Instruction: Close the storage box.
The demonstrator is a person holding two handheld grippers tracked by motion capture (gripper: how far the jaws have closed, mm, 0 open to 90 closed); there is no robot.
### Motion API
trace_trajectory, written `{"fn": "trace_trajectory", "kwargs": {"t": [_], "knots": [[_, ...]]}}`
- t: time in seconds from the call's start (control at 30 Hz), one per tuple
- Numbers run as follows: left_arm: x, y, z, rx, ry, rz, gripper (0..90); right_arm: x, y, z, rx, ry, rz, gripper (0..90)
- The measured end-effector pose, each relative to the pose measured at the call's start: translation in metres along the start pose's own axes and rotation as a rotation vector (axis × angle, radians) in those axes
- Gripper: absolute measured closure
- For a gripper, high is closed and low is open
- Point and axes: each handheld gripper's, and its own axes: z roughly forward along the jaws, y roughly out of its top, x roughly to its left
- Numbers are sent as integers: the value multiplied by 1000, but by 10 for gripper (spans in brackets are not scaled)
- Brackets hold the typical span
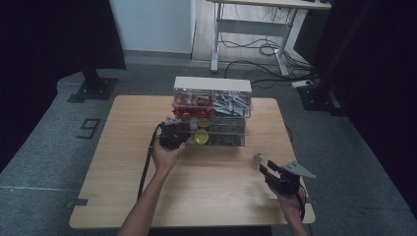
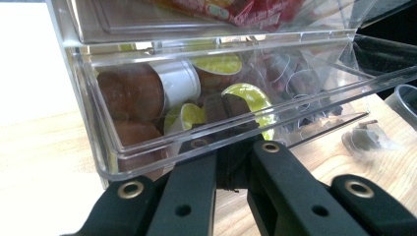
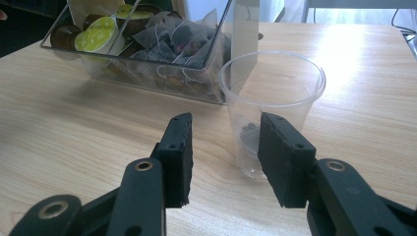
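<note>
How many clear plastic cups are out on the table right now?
1: the clear plastic cup stands upright on the table, just ahead of the open right gripper, beside the organizer's drawer.

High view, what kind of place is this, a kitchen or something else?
Probably a lab or recording studio, not a kitchen: a lone wooden table on grey carpet, dark curtains at the sides, loose cables under a desk behind.

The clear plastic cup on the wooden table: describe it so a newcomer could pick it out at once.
Start at the clear acrylic drawer organiser at the back of the wooden table. In front of its right end stands the clear plastic cup, upright and alone, just ahead of the open right gripper. Unlike the pods and sachets, it sits outside the drawers, with something small and dark at its bottom.
</note>
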Motion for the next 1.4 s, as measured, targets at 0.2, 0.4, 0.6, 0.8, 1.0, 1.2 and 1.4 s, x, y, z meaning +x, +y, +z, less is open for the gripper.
{"fn": "trace_trajectory", "kwargs": {"t": [0.2, 0.4, 0.6, 0.8, 1.0, 1.2, 1.4], "knots": [[1, -4, 2, 7, 0, -1, 900, 0, -2, 0, 5, 1, 0, 562], [2, -8, 3, 12, -4, -4, 900, 0, -3, 1, 10, 2, -2, 563], [3, -12, 5, 17, -7, -14, 900, 1, -5, 2, 18, 2, -5, 564], [4, -15, 6, 21, -8, -15, 900, 1, -6, 3, 22, 2, -7, 564], [5, -17, 6, 26, -7, -16, 900, 1, -7, 3, 26, 2, -7, 564], [5, -19, 6, 32, -6, -18, 900, 1, -7, 3, 29, 2, -9, 564], [5, -23, 6, 43, -7, -13, 900, 2, -8, 3, 30, 2, -9, 565]]}}
